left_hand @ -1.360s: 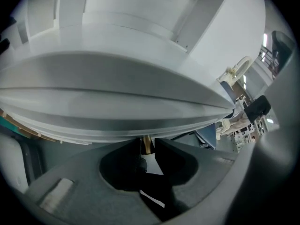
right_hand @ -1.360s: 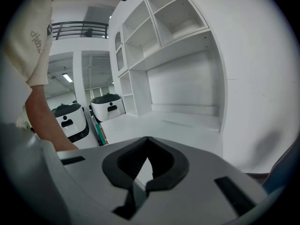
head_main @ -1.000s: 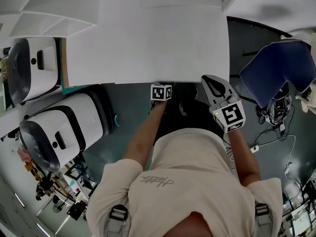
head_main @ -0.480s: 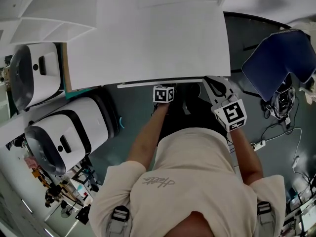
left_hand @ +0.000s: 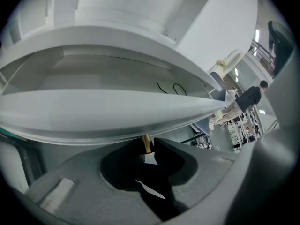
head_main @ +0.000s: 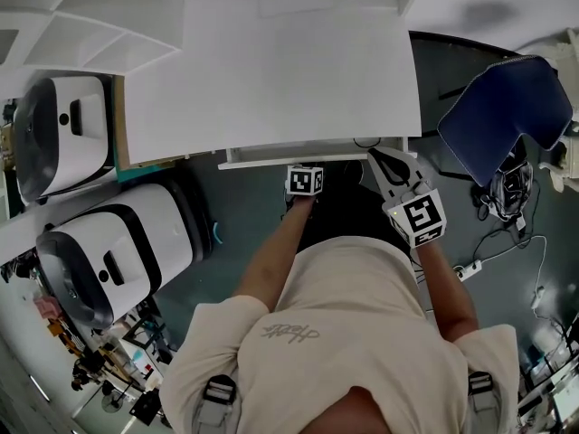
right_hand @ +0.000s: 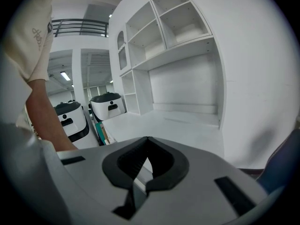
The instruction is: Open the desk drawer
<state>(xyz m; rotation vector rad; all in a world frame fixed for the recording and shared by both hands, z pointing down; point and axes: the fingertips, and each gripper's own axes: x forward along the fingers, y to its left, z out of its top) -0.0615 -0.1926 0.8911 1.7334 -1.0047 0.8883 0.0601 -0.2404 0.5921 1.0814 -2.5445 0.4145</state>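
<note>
The white desk (head_main: pixel 271 70) fills the top of the head view. Its shallow drawer (head_main: pixel 262 155) sticks out a little from under the front edge. My left gripper (head_main: pixel 306 168) reaches up to the drawer front from below. In the left gripper view the left gripper (left_hand: pixel 146 150) is shut on the small brass knob (left_hand: pixel 146 143) under the white drawer front (left_hand: pixel 108 111). The drawer's inside (left_hand: pixel 103 78) shows, with a thin dark wire loop (left_hand: pixel 171 88) in it. My right gripper (head_main: pixel 382 156) hangs by the desk's right front corner, shut and empty; its jaws (right_hand: pixel 147 139) meet with nothing between them.
Two white machines with dark bands (head_main: pixel 54 134) (head_main: pixel 109 247) stand left of the desk. A dark blue chair (head_main: pixel 507 120) and floor cables (head_main: pixel 507 233) are at the right. White shelves (right_hand: pixel 164 27) rise behind the desk top. The person's torso (head_main: pixel 348 333) fills the foreground.
The drawer has slid out from under the desk top. My left gripper has drawn back toward the person with the knob held. The right gripper stays by the corner.
</note>
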